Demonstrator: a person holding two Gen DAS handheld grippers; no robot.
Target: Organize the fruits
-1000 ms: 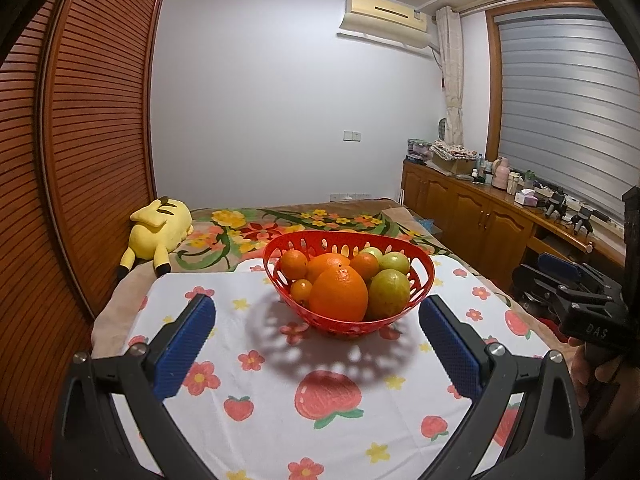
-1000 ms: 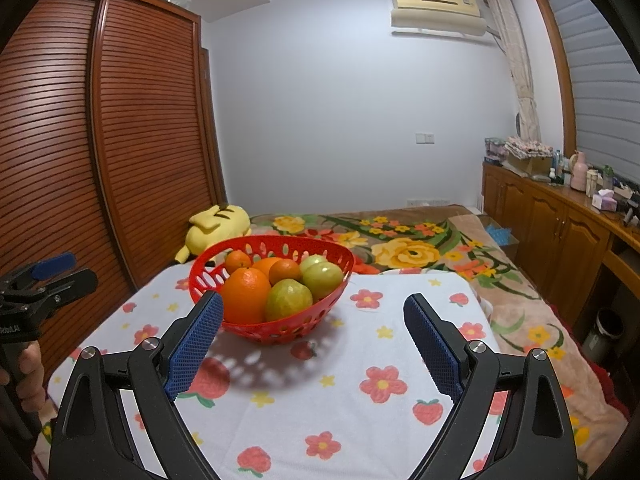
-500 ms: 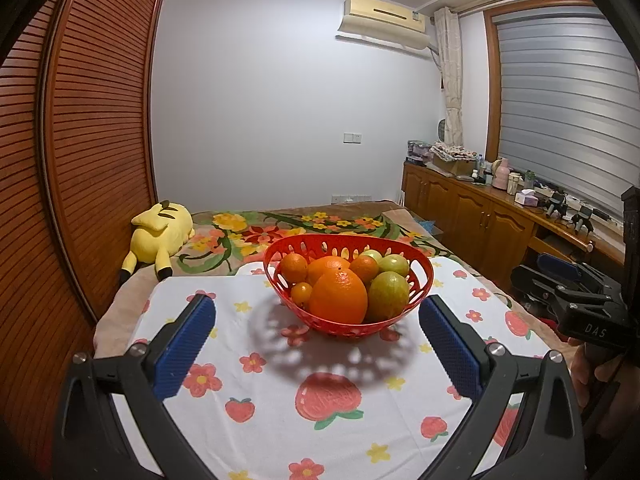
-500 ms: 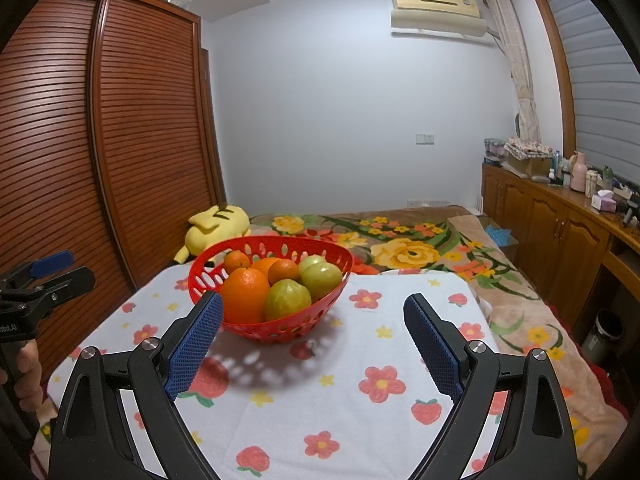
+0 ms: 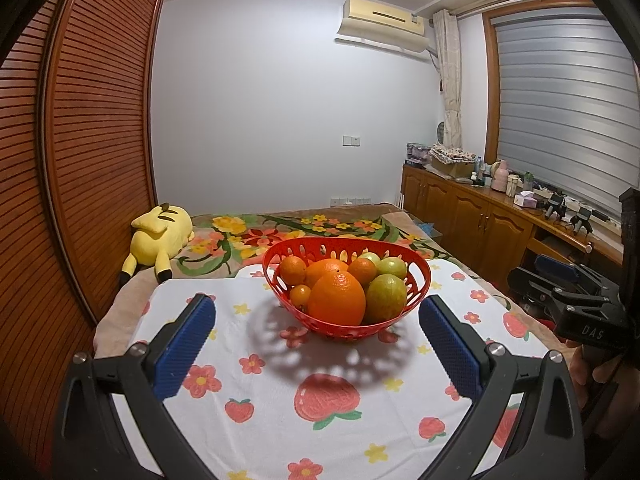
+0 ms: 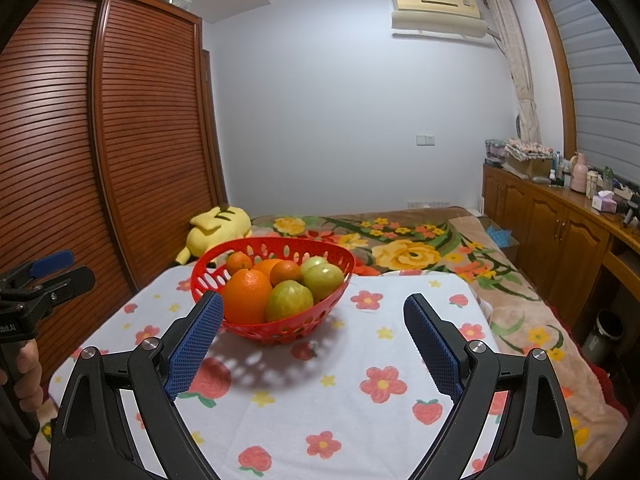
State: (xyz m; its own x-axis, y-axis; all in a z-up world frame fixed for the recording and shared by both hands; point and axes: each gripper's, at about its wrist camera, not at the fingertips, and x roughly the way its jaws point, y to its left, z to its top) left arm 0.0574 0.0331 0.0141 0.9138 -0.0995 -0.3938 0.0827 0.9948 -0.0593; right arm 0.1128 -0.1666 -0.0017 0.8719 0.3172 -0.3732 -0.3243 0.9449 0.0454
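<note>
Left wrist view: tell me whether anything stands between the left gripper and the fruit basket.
Nothing visible does. The left gripper is open and empty, and only bare tablecloth lies between its fingers and the red basket of fruit.

Red basket (image 5: 422, 294) on flowered cloth (image 5: 280, 412)
</note>
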